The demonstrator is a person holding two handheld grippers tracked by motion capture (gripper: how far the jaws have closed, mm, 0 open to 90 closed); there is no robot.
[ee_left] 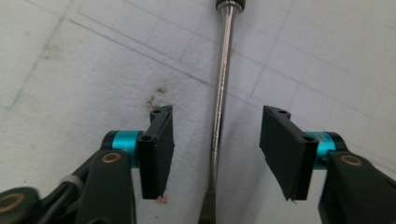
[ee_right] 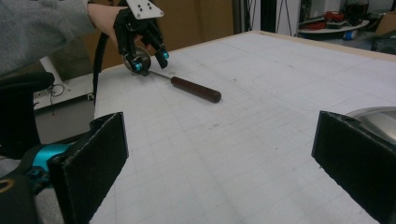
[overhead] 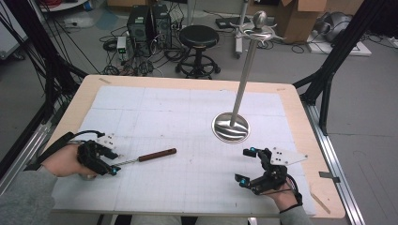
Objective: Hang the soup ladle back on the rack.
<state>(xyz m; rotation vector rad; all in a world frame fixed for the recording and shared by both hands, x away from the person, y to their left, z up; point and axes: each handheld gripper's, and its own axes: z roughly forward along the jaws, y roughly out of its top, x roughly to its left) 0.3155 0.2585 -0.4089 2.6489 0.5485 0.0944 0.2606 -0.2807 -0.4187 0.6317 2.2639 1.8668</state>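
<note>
My left gripper [overhead: 112, 165] sits low over the near left part of the worktop [overhead: 300, 126], with the metal shaft [ee_left: 219, 93] of a ladle [overhead: 145, 157] running between its fingers [ee_left: 159, 149]. The fingers stand apart, one on each side of the shaft, and a gap shows between each pad and the steel, so nothing is clamped. In the left gripper view the shaft runs straight up the middle, from a broader flattened part at the bottom edge to the dark collar of the handle at the top.

The ladle lies flat on the white gridded sheet [overhead: 187, 117] that covers the worktop. Its dark brown wooden handle [overhead: 157, 154] points toward the middle of the sheet, while the shiny round bowl [ee_right: 137, 58] is at my left gripper's end, partly hidden behind the fingers in the right gripper view.

My right gripper [overhead: 246, 165] rests at the near right of the worktop, well apart from the ladle, fingers [ee_right: 91, 168] wide apart with nothing between them. Just beyond it stands a metal stand [overhead: 244, 79], its round polished base [overhead: 230, 127] on the sheet and its pole rising at a tilt in the high view.
</note>
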